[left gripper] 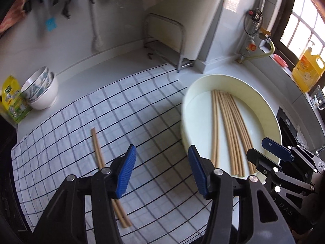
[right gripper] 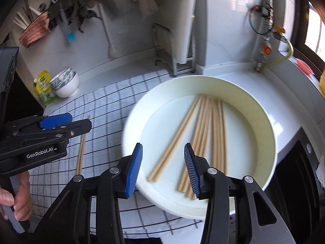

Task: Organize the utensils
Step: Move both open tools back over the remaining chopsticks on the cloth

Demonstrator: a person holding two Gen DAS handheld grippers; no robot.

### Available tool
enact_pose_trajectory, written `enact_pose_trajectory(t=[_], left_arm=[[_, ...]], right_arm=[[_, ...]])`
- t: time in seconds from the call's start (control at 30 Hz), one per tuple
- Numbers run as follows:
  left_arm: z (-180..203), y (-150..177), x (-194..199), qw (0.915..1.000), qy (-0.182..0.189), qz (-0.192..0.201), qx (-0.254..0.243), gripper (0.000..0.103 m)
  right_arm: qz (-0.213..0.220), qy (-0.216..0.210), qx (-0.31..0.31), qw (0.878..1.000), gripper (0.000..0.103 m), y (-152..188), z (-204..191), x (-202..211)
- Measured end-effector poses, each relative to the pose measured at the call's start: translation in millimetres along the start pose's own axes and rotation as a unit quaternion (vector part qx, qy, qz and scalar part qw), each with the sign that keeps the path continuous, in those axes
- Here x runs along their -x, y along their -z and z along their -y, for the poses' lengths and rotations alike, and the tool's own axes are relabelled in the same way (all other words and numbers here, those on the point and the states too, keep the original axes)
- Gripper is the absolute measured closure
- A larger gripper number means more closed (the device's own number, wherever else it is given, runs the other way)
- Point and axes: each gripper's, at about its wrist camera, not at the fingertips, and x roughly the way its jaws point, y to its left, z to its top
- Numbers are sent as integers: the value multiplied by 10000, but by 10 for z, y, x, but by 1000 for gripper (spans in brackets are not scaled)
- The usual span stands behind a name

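Our left gripper (left gripper: 160, 170), black-framed with blue ribbed pads, hangs released over the blue-and-white checked cloth (left gripper: 113, 105), its jaws wide apart and holding nothing. Our right gripper (right gripper: 163, 168) is likewise spread and empty, poised above the near rim of the round cream plastic basin (right gripper: 268, 122).

Beside the left fingers lies a pair of tan bamboo chopsticks (left gripper: 97, 148), two sticks touching, flat on the cloth. Inside the basin rests the loose bundle of tan chopsticks (right gripper: 209, 130); we count roughly ten, though motion blur keeps the tally uncertain.

We judge these sticks light, stiff and smooth, apt to roll or slide apart. Pinching both across their middle, square to their length, should keep them from pivoting.

Beyond, two stacked white patterned bowls (left gripper: 41, 90) sit at the cloth's far corner.
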Motion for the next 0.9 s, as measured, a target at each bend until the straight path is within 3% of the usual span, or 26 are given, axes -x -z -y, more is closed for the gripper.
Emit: enact_pose_trajectory(t=[0.3, 0.4, 0.67, 0.9], left_arm=[[-689, 239, 138, 9974, -316, 6, 652, 48], [-923, 349, 168, 9952, -438, 2, 881, 44], [-1530, 763, 54, 9867, -760, -254, 1418, 42], [-1821, 990, -93, 9842, -864, -366, 1499, 39]], right_arm=[[-104, -377, 573, 9976, 57, -36, -678, -160], [-147, -503, 729, 9960, 52, -19, -885, -227], [-499, -705, 1042, 9908, 51, 180, -1329, -586], [-784, -745, 1043, 9886, 51, 392, -1576, -969]])
